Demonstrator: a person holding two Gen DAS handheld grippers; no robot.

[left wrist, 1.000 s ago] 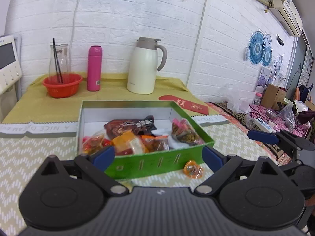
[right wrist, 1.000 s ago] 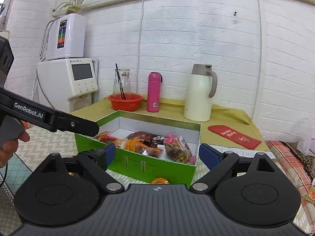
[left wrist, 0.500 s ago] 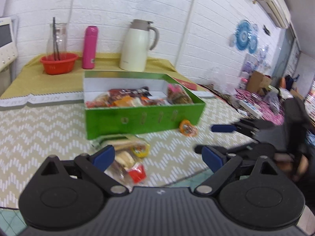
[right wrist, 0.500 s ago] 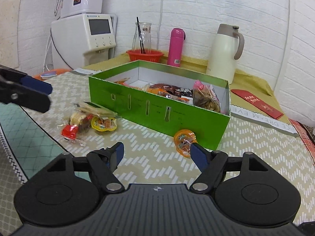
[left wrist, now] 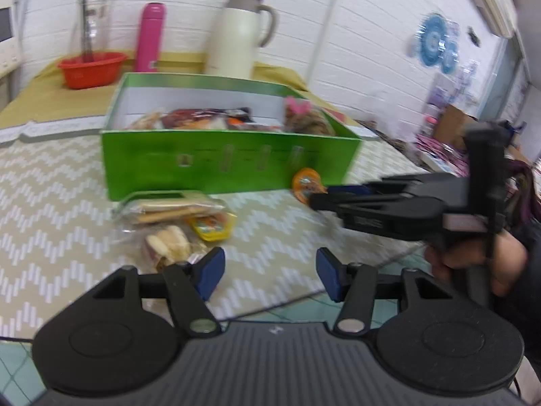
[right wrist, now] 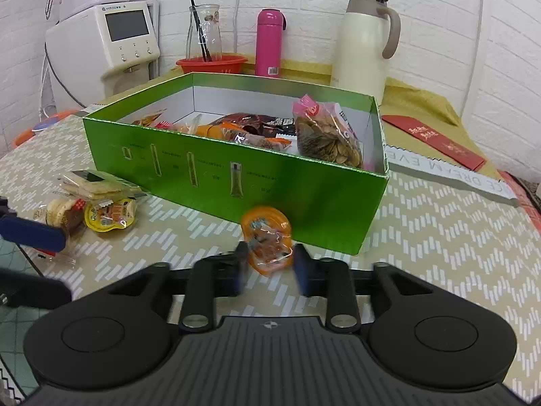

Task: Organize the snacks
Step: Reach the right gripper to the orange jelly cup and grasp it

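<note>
Closing around an orange jelly cup (right wrist: pixel 268 237), the right gripper (right wrist: pixel 270 269) is reaching low over the table (right wrist: pixel 439 237) just in front of the green box (right wrist: pixel 236 182). The cup is sitting between the two blue pads, its wrapper crinkling at their level, though motion blur is hiding whether the pads are pressing on it yet; the jaws are narrowing but I would not call the cup gripped. It is lying directly ahead of this gripper, touching or almost touching the near wall of the box toward its right corner, so the right hand is clearly the nearer one.

The left gripper (left wrist: pixel 268 272) is also narrowing its jaws, with nothing between them. It is hovering above the table beside a small heap of loose snacks: a cracker packet (left wrist: pixel 169 208), a yellow jelly cup (left wrist: pixel 211 225) and a clear bag of round biscuits (left wrist: pixel 169 245). That heap is lying ahead and slightly to the left of its fingers, with the cracker packet's long side running across the gripper's line rather than along it.

Inside the box, several packets are already lying, among them a bag of seeds (right wrist: pixel 326 138) at the right end. The coming lift looks short: up over the near wall and down among them.
</note>
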